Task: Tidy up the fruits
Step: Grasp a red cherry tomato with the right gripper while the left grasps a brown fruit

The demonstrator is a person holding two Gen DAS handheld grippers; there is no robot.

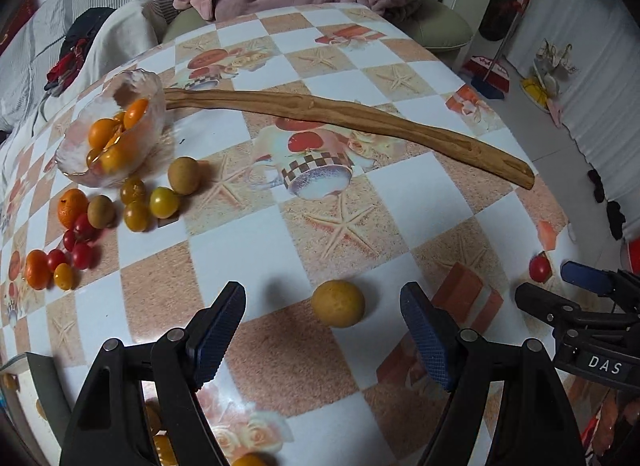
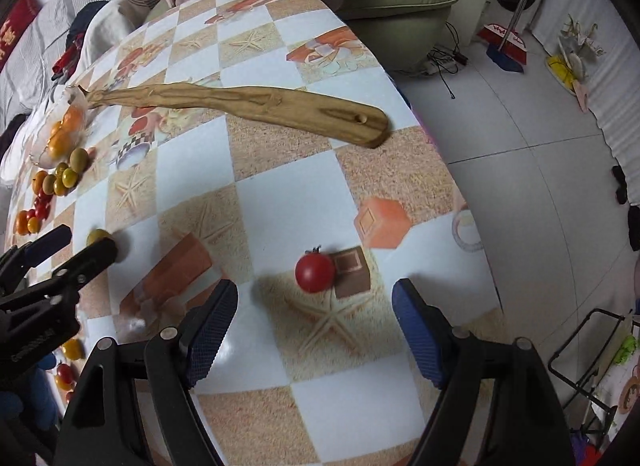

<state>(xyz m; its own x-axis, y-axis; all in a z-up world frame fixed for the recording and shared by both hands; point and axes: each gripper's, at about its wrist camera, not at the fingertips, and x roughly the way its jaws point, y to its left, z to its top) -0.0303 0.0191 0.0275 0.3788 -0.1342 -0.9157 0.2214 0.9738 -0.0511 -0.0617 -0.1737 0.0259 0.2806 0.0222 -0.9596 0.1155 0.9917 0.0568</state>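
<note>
- Right now I have both tongs spread wide and empty, each aimed steeply down at its own loose fruit on the checked surface [image 1: 420, 201].
- My left tongs [image 1: 322, 336] straddle the round yellow-brown fruit [image 1: 338, 303], which sits just ahead of the tips and slightly right of the centre line; neither pad touches it. It is round, so I see no long axis to line up with.
- My right tongs [image 2: 314, 326] frame the red cherry tomato [image 2: 315, 272], just ahead of the tips and about centred in the gap, its stem pointing away from me. It lies close to the surface's right edge, so I judge a nudge could roll it off.
- Each hand is nearer its own fruit; the 2 fruits lie well apart, so I would take them separately.
- Count, from the left wrist view: 1 glass bowl [image 1: 76, 175] at the far left, tilted, holding about 5 orange-yellow fruits; I cannot tell the exact number.
- Beside the bowl lies a loose cluster [image 1: 132, 205]: roughly 5 yellow, 4 red, 2 orange and 2 brownish fruits, some overlapping.
- 1 long wooden stick [image 1: 348, 113] runs from the bowl toward the right edge, beyond both targets.
- More fruit shows at the near edge, partly hidden by the tongs.
</note>
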